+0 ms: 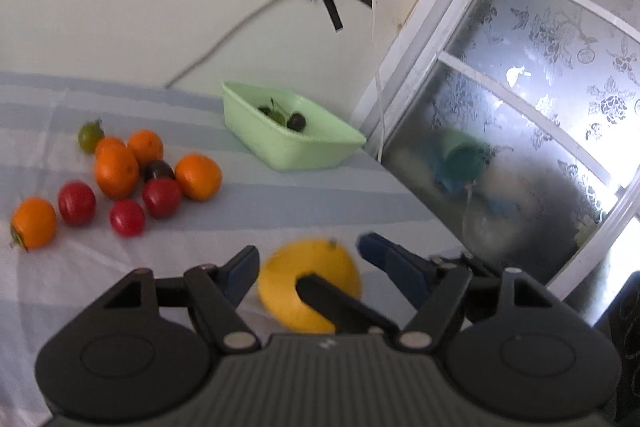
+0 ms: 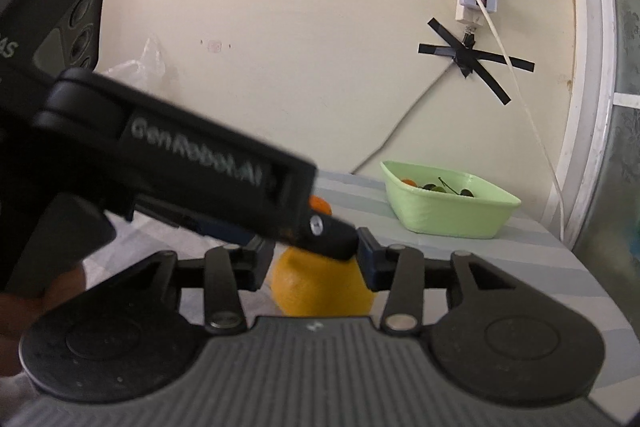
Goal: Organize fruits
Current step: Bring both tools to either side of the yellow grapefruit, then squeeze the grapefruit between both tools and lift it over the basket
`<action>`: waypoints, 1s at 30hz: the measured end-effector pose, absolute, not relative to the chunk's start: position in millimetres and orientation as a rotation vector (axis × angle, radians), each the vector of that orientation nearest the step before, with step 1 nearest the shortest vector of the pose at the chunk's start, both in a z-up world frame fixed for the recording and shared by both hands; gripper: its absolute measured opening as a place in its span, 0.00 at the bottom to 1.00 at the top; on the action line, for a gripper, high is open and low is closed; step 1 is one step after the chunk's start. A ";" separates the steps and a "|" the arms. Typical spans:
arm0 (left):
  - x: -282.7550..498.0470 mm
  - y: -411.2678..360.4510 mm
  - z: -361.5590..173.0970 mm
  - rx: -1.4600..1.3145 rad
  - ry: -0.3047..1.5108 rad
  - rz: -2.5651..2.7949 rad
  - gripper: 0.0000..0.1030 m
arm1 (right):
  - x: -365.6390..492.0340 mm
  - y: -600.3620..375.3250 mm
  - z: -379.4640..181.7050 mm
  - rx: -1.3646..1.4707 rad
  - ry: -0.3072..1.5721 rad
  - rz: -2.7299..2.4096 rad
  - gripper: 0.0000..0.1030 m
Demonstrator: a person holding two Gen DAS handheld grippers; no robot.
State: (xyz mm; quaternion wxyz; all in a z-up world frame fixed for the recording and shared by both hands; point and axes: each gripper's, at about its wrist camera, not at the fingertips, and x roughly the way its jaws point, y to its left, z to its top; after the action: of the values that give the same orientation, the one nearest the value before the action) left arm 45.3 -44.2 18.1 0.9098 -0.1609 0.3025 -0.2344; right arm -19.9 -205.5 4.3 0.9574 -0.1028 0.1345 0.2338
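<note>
A yellow round fruit [image 1: 308, 283] [image 2: 320, 291] rests on the striped cloth, with both grippers around it. My left gripper [image 1: 312, 259] is open; its blue pads stand a little off the fruit on either side. A black bar [image 1: 336, 303], seemingly a finger of the other gripper, lies across the fruit's front. My right gripper [image 2: 316, 259] has its pads against the fruit's two sides. The left gripper's finger [image 2: 332, 239] reaches in from the left over the top of the fruit. A pale green tub [image 1: 296, 155] [image 2: 452, 223] at the back holds dark cherries.
A heap of oranges [image 1: 116, 171], red tomatoes [image 1: 162, 197], a dark plum [image 1: 158, 169] and a green fruit [image 1: 90, 135] lies at the left. The cloth's edge runs along a frosted window [image 1: 540, 107] at the right. Cables [image 2: 520, 99] hang down the wall behind the tub.
</note>
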 end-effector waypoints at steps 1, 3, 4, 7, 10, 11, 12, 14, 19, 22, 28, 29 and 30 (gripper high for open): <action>44.9 -43.7 20.7 -0.324 0.616 -0.479 0.73 | -21.3 -207.8 5.6 -0.199 0.264 0.473 0.61; 44.4 -43.9 23.9 -0.304 0.607 -0.479 0.73 | -24.6 -211.8 7.6 -0.178 0.258 0.478 0.66; 44.0 -44.4 24.5 -0.295 0.606 -0.481 0.73 | -24.8 -213.7 8.3 -0.169 0.263 0.482 0.66; 43.3 -49.1 24.3 -0.269 0.618 -0.501 0.73 | -25.8 -218.2 6.5 -0.152 0.296 0.507 0.67; 39.4 -55.1 22.8 -0.228 0.626 -0.518 0.77 | -28.9 -219.8 2.0 -0.142 0.344 0.557 0.75; 37.4 -56.0 22.0 -0.217 0.627 -0.527 0.79 | -30.5 -220.1 0.7 -0.137 0.356 0.570 0.75; 34.8 -57.2 21.3 -0.203 0.627 -0.534 0.81 | -31.5 -220.0 0.0 -0.137 0.364 0.580 0.75; 30.7 -60.2 19.7 -0.168 0.632 -0.537 0.82 | -31.6 -218.3 -1.9 -0.146 0.377 0.588 0.75; 31.1 -61.5 16.5 -0.119 0.640 -0.508 0.82 | -21.3 -215.1 -2.6 -0.128 0.415 0.578 0.75; 36.4 -58.6 17.0 -0.135 0.645 -0.504 0.82 | -12.9 -217.2 -3.2 -0.101 0.444 0.552 0.75; 42.3 -63.1 9.6 -0.106 0.680 -0.497 0.80 | -3.3 -219.2 -3.2 -0.073 0.495 0.557 0.75; 43.2 -64.0 7.7 -0.107 0.687 -0.501 0.78 | -2.8 -217.7 -3.2 -0.082 0.496 0.556 0.74; 44.4 -65.1 5.4 -0.105 0.696 -0.505 0.74 | -2.0 -215.8 -3.6 -0.093 0.499 0.555 0.74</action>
State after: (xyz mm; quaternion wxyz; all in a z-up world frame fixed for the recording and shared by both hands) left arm 44.4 -65.1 5.4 0.9076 -0.0510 0.3372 -0.2446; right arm -2.0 -215.8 -3.6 0.9300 -0.0454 0.2439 0.2711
